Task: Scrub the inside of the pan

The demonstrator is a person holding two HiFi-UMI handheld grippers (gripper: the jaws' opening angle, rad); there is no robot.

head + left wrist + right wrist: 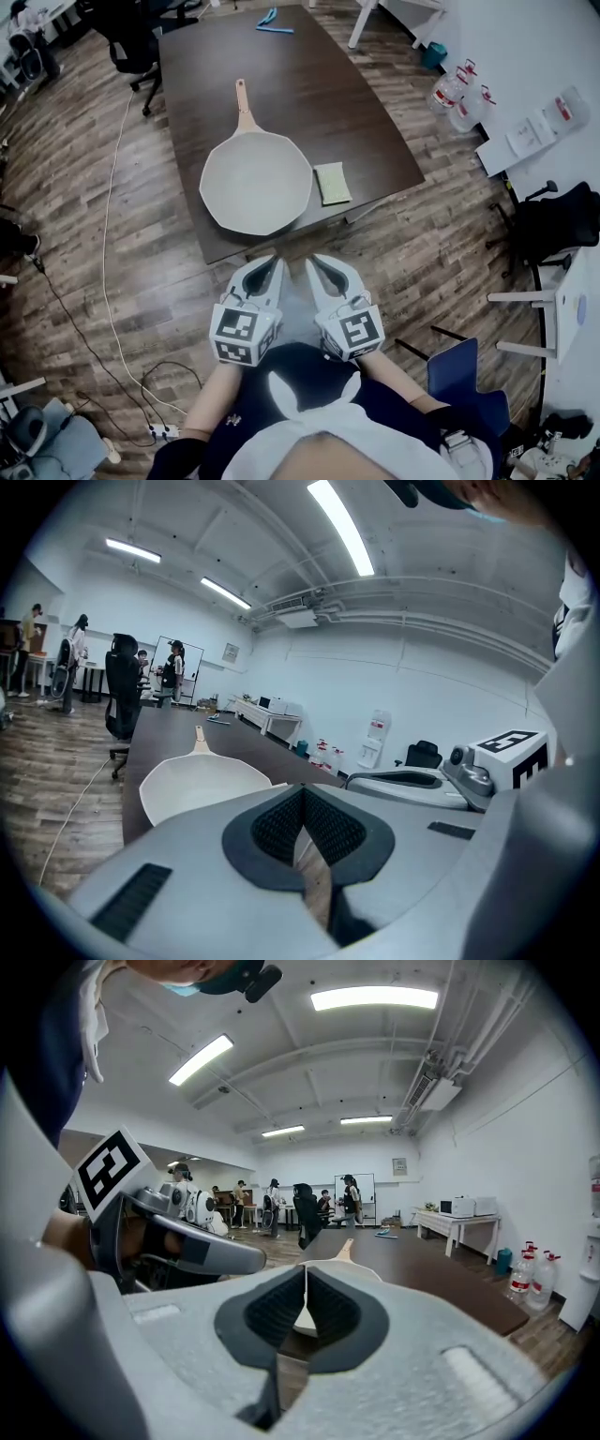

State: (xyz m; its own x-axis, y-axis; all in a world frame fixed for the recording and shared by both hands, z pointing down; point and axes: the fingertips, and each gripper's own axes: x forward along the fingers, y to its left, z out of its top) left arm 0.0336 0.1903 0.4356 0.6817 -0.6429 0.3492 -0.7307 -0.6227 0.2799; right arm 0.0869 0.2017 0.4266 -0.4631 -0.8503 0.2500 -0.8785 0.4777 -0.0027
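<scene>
Item one: your left gripper (270, 264), jaws clenched pad to pad with nothing between them, held over the wooden plank floor (141, 234) just short of the table's near edge. Item two: your right gripper (319, 262), likewise clenched and empty, just beside the left one at its 3 o'clock. Item three: the round cream-white frying pan (255, 183) with a pale wooden handle (244, 103), at your 12 o'clock on the dark brown rectangular table (319, 94); its near rim reaches the table's near edge and its handle points away towards 12. Item four: a pale yellow-green rectangular sponge (332, 183), flat at the pan's 3 o'clock, just beside the rim and close to the table's near edge. Item five: open tabletop beyond the pan, up to a small blue object (272, 22) at the far end. Item six: a white cable (108, 234) on the floor at your 9 o'clock, and a blue chair (464, 380) at your 4 o'clock.
</scene>
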